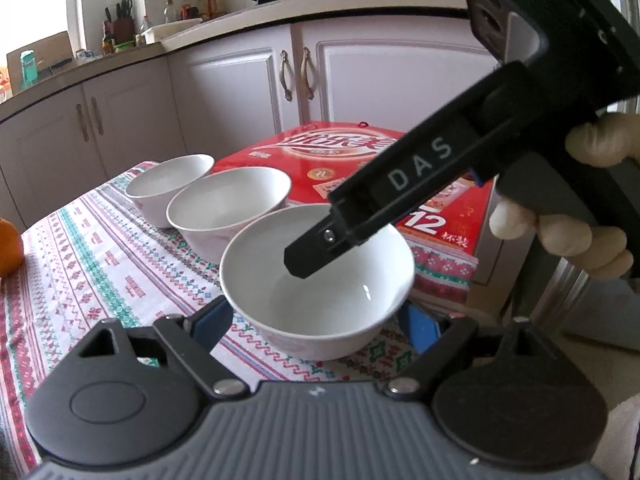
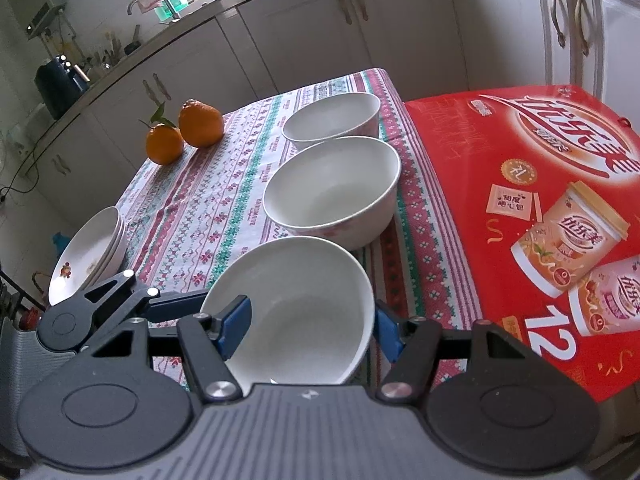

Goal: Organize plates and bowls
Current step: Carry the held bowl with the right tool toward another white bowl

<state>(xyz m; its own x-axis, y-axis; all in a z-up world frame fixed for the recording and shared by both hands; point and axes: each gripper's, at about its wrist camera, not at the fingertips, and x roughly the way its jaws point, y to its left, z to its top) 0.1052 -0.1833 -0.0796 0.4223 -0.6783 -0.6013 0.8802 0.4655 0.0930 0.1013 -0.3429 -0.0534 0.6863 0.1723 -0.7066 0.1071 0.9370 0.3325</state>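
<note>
Two grippers straddle the nearest bowl (image 1: 316, 280), grip unclear; only the right view shows stacked plates (image 2: 90, 254)

"das" on right claw (image 1: 420, 168); "12" on red box (image 2: 520, 168).

Three white ceramic bowls (image 1: 316, 280) in a row on patterned tablecloth (image 1: 100, 264). Left gripper (image 1: 316, 324) blue pads flank nearest bowl; contact unclear. Right gripper (image 1: 308, 256) finger inside it. Red printed box (image 1: 360, 160) behind.
</note>
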